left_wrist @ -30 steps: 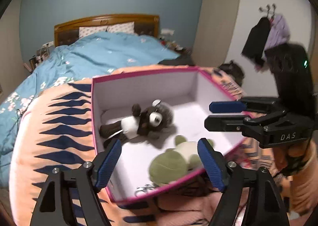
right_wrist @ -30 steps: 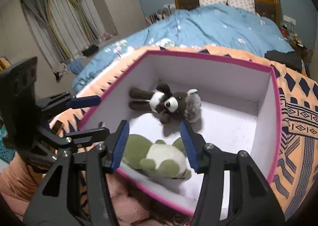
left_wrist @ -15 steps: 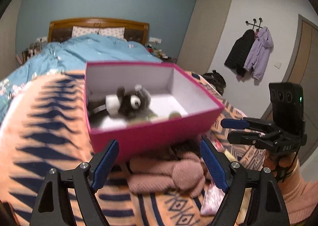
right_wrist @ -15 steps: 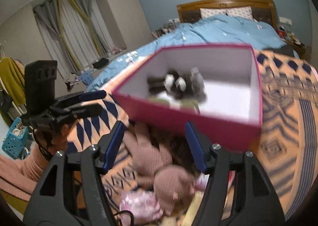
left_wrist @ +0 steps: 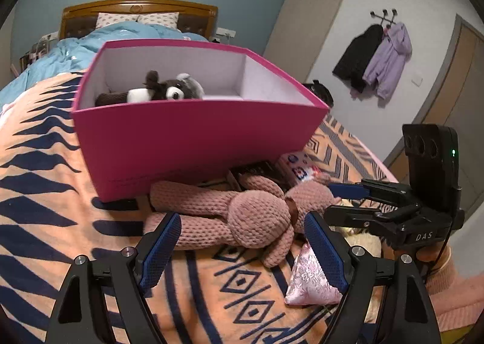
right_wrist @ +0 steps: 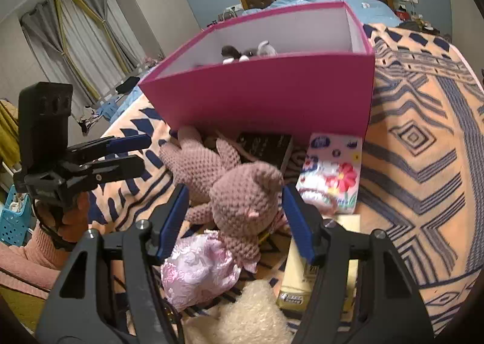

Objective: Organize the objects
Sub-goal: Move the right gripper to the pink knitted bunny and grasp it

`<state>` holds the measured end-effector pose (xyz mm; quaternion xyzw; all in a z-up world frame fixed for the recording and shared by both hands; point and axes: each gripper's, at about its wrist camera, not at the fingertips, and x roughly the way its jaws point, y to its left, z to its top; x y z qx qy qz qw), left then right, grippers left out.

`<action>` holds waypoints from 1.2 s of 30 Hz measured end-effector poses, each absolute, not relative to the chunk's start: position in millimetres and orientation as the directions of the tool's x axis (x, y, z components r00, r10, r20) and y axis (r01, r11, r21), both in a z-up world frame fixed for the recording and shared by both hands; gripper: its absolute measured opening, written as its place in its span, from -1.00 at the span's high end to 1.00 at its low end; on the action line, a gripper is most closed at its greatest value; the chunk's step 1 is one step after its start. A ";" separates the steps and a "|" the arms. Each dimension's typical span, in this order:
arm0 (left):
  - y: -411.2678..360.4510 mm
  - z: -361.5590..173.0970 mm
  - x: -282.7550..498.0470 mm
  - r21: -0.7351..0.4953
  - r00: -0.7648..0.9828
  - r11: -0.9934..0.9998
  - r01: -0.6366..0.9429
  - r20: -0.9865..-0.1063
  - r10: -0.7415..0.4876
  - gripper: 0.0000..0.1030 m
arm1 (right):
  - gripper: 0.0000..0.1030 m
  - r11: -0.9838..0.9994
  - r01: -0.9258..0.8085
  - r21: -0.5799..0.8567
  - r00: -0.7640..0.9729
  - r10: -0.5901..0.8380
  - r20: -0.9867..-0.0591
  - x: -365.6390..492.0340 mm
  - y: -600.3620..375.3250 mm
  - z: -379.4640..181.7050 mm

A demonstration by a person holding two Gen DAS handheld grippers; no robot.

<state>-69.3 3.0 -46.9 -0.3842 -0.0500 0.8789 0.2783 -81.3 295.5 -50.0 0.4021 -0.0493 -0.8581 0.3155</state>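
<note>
Through my left wrist camera, my left gripper (left_wrist: 242, 242) has its blue-padded fingers spread apart and empty, low over the orange and navy patterned blanket (left_wrist: 45, 193). Between them lies the brown crocheted plush toy (left_wrist: 242, 217), on its side, its long legs reaching toward the open pink cardboard box (left_wrist: 193, 138) just behind. Inside the box a dark brown and white plush raccoon (left_wrist: 163, 91) peeks over the rim. The crocheted toy looks light, soft and squashy; I judge the round body the best place to pinch, since limbs would flop. My right gripper (left_wrist: 345, 202) waits beside the toy's head, fingers parted. A small pink floral satin pouch (left_wrist: 308, 280) sits near my right finger.

Through my right wrist camera, my right gripper (right_wrist: 233, 220) stands open, straddling the toy's head (right_wrist: 245, 199). A flowered tissue pack (right_wrist: 332, 180) and a black book (right_wrist: 266, 147) crowd the box's near wall, so a lift should go straight up before clearing the tall rim. The blanket to the right is open.
</note>
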 end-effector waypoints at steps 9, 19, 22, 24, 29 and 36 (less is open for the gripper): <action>21.4 -58.9 -70.8 -0.274 -0.518 -0.840 -0.469 -0.685 0.513 -0.63 | -0.27 -0.805 0.492 0.331 -0.482 -0.568 -0.667 -88.2 288.9 -57.8; 34.3 -72.6 -76.2 -0.323 -0.456 -0.814 -0.483 -0.700 0.549 -0.37 | 0.00 -0.816 0.496 0.297 -0.497 -0.547 -0.673 -87.6 288.8 -57.5; 34.3 -70.6 -74.2 -0.329 -0.458 -0.813 -0.481 -0.696 0.553 -0.36 | 0.00 -0.817 0.505 0.280 -0.503 -0.542 -0.674 -85.0 287.3 -55.7; 31.8 -68.4 -71.0 -0.333 -0.462 -0.811 -0.481 -0.690 0.557 -0.36 | 0.00 -0.813 0.511 0.280 -0.504 -0.547 -0.668 -83.0 286.3 -53.5; 27.6 -58.1 -62.1 -0.324 -0.487 -0.815 -0.480 -0.675 0.555 -0.36 | 0.00 -0.797 0.537 0.276 -0.506 -0.566 -0.651 -78.0 283.6 -45.5; 21.3 -33.6 -49.6 -0.296 -0.530 -0.818 -0.494 -0.643 0.553 -0.36 | 0.00 -0.771 0.573 0.278 -0.513 -0.602 -0.612 -73.5 284.8 -24.8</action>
